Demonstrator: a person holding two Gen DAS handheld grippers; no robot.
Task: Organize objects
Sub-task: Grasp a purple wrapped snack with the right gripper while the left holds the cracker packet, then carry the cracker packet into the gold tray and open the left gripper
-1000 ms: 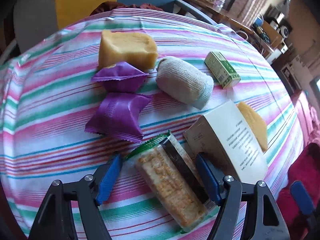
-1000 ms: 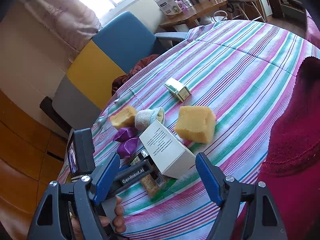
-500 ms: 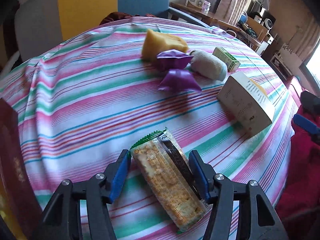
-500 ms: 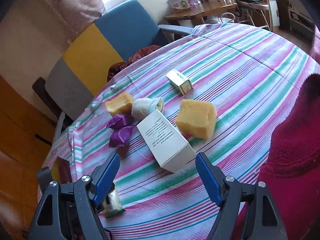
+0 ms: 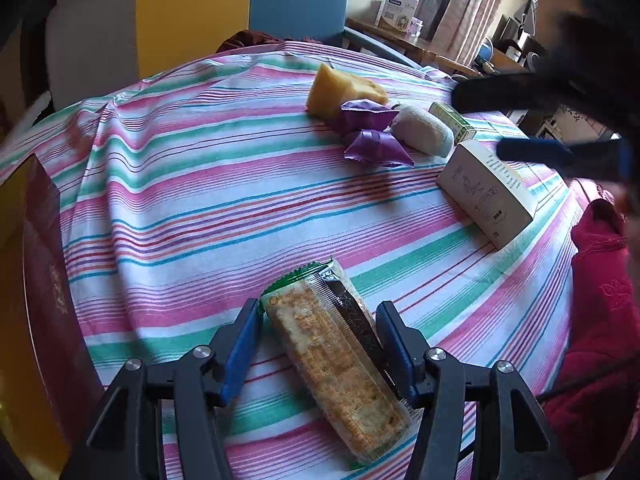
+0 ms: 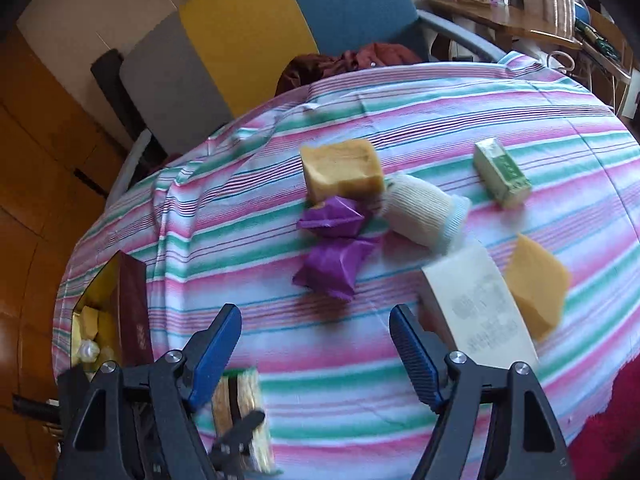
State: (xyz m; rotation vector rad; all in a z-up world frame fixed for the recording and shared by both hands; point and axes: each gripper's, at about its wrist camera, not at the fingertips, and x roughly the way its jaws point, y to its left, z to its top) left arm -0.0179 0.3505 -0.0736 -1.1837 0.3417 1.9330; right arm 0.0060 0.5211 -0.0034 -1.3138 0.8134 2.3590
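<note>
My left gripper point(image 5: 318, 308) is closing on a long cracker pack point(image 5: 332, 360) with a green end. The pack lies lengthwise between the blue pads, which press its sides, over the near part of the striped tablecloth point(image 5: 200, 208). The right wrist view shows the same pack point(image 6: 240, 408) at lower left. My right gripper point(image 6: 315, 314) hangs open above the cloth, jaws narrowing slightly with nothing between them. Just beyond it lie two purple packets point(image 6: 332, 268); a white carton point(image 6: 480, 312) is by its right finger.
Past the packets lie a yellow sponge point(image 6: 340, 170), a rolled sock point(image 6: 424, 212) and a small green box point(image 6: 502, 178); a second sponge point(image 6: 536, 284) is right of the carton. A dark red box point(image 6: 132, 304) holding yellow items stands at the table's left edge. Chairs stand behind.
The left gripper has narrowed onto the cracker pack and carried it away from the pile toward the near left, beside the red box. The right gripper swung and rolled over the pile.
</note>
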